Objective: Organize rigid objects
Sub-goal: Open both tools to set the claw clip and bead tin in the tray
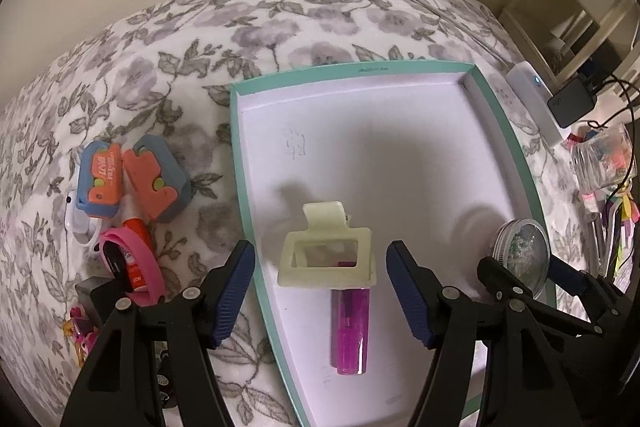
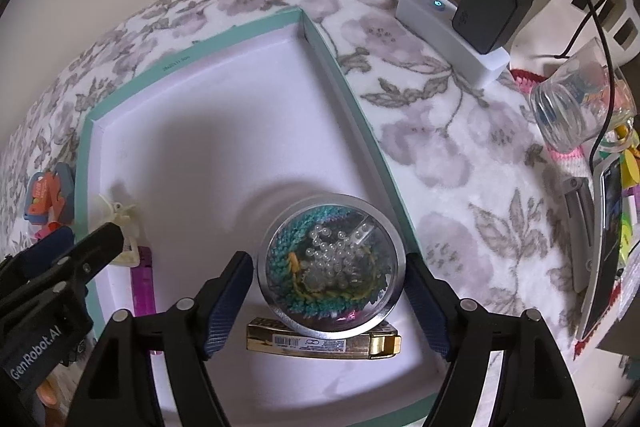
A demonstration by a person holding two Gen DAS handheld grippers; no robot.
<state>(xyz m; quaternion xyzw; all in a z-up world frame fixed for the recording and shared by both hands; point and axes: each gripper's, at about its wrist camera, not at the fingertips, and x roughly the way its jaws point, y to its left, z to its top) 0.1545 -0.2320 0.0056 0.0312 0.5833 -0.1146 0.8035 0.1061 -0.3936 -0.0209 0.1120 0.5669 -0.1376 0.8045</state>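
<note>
A shallow white box lid with a teal rim (image 1: pixel 236 131) lies on a floral bed cover. Inside it lie a cream hair claw clip (image 1: pixel 326 253), a purple lighter (image 1: pixel 351 331), a gold lighter (image 2: pixel 324 343) and a round clear tin of beads and beadwork (image 2: pixel 331 263). My left gripper (image 1: pixel 320 295) is open and empty, its jaws wide to either side of the clip. My right gripper (image 2: pixel 328 297) is open; its jaws stand on both sides of the round tin (image 1: pixel 522 255), close to it but not closed on it.
Left of the lid lie two orange-and-blue gadgets (image 1: pixel 132 183), a pink wristband (image 1: pixel 132 267), a white object and small toys. A white power strip with a black charger (image 2: pixel 476 23), a clear bottle (image 2: pixel 576 103), cables and colourful clutter sit to the right.
</note>
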